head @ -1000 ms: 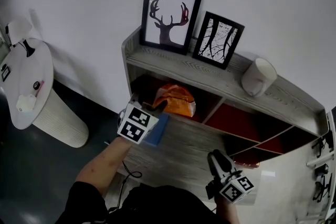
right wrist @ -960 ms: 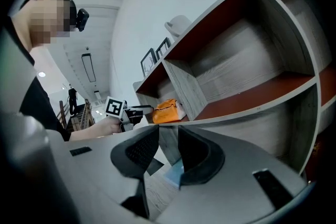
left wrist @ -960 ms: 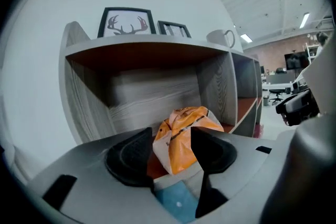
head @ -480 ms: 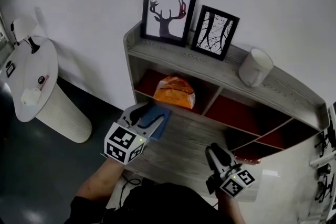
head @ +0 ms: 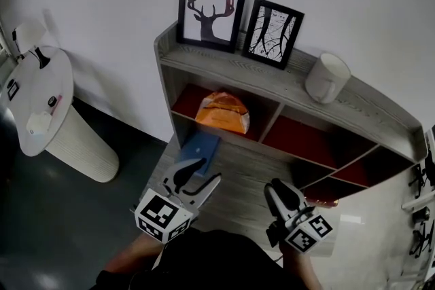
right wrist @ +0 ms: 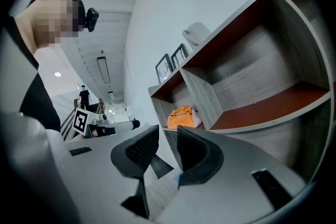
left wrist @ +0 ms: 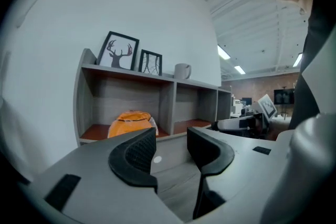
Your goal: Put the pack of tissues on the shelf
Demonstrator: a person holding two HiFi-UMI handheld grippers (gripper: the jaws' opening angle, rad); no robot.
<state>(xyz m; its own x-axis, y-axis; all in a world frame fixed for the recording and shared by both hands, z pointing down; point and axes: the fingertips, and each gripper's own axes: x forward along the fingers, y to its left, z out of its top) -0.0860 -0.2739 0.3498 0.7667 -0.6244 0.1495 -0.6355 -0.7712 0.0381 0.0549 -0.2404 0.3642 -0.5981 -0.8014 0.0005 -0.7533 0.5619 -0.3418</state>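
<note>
Orange pack (head: 222, 112) shelved behind blue item (head: 200, 148); empty left fingers (left wrist: 134, 152) narrowing, right fingers (right wrist: 139, 149) parted

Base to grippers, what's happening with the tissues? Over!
Left gripper empty, jaws just closing a bit. Right gripper open, empty. Orange tissue pack sits in shelf, left compartment. Blue pad lies in front, apart.

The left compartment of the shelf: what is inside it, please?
One orange pack lies on the red floor of the left compartment, toward its right side. Nothing else shows there. The spot directly behind the pack is covered by it, so it cannot be checked.
</note>
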